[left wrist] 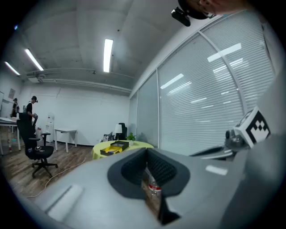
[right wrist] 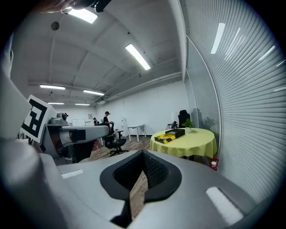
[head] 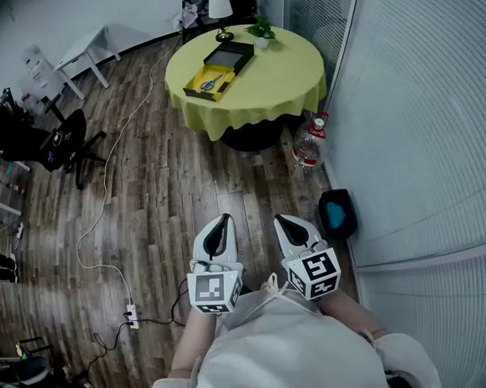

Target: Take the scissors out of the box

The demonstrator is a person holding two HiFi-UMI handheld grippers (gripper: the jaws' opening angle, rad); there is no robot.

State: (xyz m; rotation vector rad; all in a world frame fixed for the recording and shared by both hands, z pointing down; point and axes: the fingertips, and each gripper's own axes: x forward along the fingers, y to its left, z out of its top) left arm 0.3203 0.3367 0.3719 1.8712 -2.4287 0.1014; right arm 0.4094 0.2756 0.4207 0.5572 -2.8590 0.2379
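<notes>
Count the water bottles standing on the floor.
1: a large clear bottle with red markings stands on the wooden floor beside the round table, near the glass wall. Others could be hidden under the table.

Round bench (head: pixel 291 76) draped in yellow-green cloth, potted plant (head: pixel 261 28) on its far edge, white-shaded lamp (head: pixel 219 5) by its far side, clear water bottle (head: pixel 308 145) on the wood floor (head: pixel 187 191) just beside it, black office chair (head: pixel 62 144) well to its left, white cable (head: pixel 107 182) between them
</notes>
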